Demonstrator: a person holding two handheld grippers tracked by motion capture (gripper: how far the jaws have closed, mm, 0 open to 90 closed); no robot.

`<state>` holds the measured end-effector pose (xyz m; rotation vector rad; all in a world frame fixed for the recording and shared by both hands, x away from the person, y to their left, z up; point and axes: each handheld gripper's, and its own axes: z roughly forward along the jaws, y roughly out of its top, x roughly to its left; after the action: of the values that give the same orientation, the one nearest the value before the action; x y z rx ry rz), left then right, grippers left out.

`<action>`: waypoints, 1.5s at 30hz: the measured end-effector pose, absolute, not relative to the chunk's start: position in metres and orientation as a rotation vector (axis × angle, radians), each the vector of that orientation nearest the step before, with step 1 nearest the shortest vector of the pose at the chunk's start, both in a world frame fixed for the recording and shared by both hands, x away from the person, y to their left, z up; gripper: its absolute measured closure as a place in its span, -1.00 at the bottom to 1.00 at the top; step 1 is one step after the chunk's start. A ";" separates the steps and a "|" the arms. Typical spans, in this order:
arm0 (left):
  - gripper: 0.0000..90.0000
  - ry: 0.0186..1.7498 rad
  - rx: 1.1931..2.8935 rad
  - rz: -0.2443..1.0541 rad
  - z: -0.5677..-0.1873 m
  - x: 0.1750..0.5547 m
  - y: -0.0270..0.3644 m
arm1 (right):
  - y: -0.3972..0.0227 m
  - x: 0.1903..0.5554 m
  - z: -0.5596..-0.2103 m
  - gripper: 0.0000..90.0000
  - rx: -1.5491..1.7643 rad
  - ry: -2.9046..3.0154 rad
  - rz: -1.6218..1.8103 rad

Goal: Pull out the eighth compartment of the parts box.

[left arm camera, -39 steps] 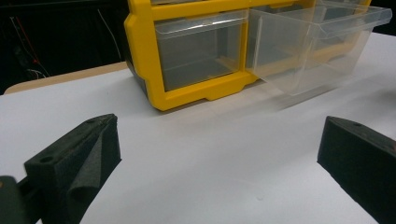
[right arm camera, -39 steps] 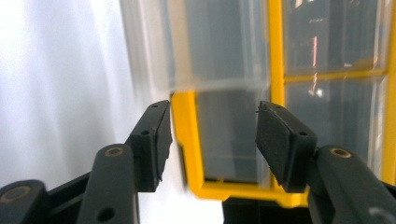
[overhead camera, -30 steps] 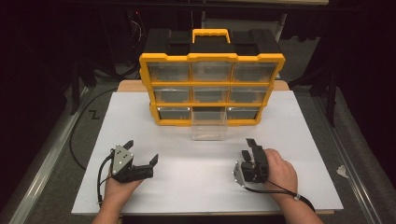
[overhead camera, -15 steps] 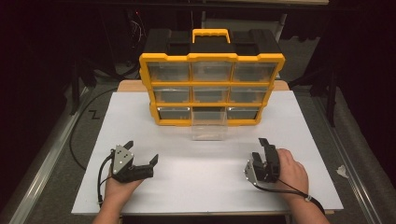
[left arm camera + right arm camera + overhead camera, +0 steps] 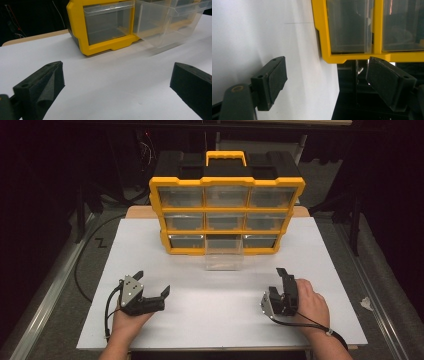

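A yellow and black drawer organizer [image 5: 226, 207] stands at the back of the white table [image 5: 215, 290]. Its bottom middle clear drawer [image 5: 223, 255] is pulled out onto the table. My left gripper [image 5: 152, 282] rests at the front left, open, with nothing between its pads. In the left gripper view the left gripper [image 5: 116, 82] faces the organizer [image 5: 100, 27] and the clear drawer [image 5: 170, 25]. My right gripper [image 5: 278, 281] lies on its side at the front right. Its jaws have just been opening, with nothing between them. In the right gripper view the right gripper [image 5: 329, 80] points at the organizer's corner [image 5: 352, 30].
Black cables [image 5: 87, 265] run along the floor left of the table. A metal rail [image 5: 45, 290] lies at the left. Bare white table surface lies between the two grippers and the organizer.
The right gripper has shifted a little to the right and its jaws stand wider apart. The left hand and gripper have kept still.
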<state>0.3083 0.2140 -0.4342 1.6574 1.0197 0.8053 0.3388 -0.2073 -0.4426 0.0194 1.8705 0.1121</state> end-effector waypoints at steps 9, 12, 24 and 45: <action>-0.99 1.023 1.650 0.806 -0.434 0.308 0.214 | -0.206 0.337 -0.438 -0.80 0.017 1.850 0.136; -0.99 1.025 1.648 0.806 -0.434 0.308 0.214 | -0.207 0.337 -0.437 -0.93 0.017 1.844 0.134; -0.99 1.032 1.645 0.802 -0.434 0.308 0.215 | -0.208 0.338 -0.438 -0.99 0.061 1.839 0.162; -0.99 1.044 1.650 0.791 -0.434 0.310 0.216 | -0.240 0.358 -0.436 -0.97 0.771 1.974 0.695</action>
<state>0.3099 0.2155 -0.4341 1.6496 1.0442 0.7913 0.3578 -0.2397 -0.4364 0.7706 1.9737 0.6951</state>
